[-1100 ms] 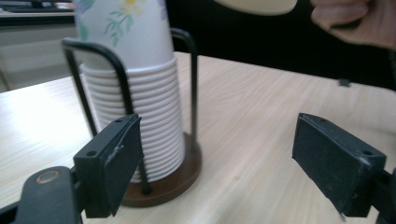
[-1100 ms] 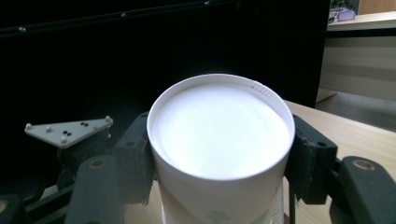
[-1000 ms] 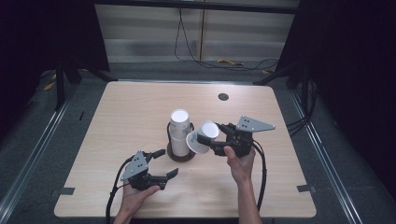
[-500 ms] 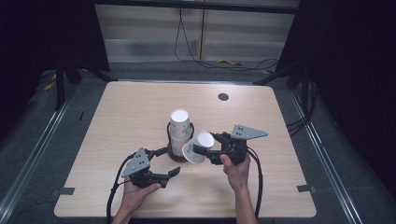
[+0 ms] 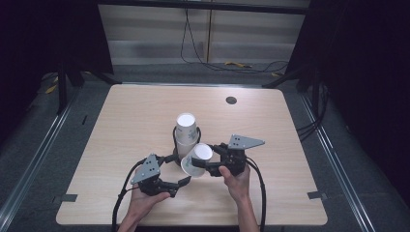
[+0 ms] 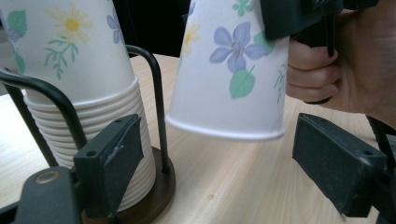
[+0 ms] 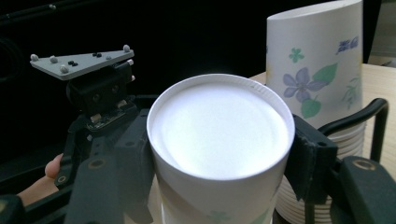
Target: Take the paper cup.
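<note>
A floral paper cup point(image 5: 195, 160) hangs upside down and tilted, its rim just above the table point(image 5: 270, 193). My right gripper point(image 5: 212, 165) is shut on the cup point(image 7: 219, 154), one jaw on each side below its white base. Behind it, a stack of upturned cups point(image 5: 186, 134) stands in a black wire holder on a round wooden foot point(image 6: 154, 196). My left gripper point(image 5: 178, 170) sits at the front left, and its jaws have just been opening. In the left gripper view, the left gripper point(image 6: 224, 158) has the held cup point(image 6: 233, 79) beyond its jaws, untouched by the pads.
A dark round grommet point(image 5: 231, 100) sits near the table's far edge. Cables trail from both grippers toward the front edge. Dark floor and rails surround the table.
The right gripper has come down and toward the front left with the cup, from beside the stack's top to near the tabletop. The left jaws stand wider.
</note>
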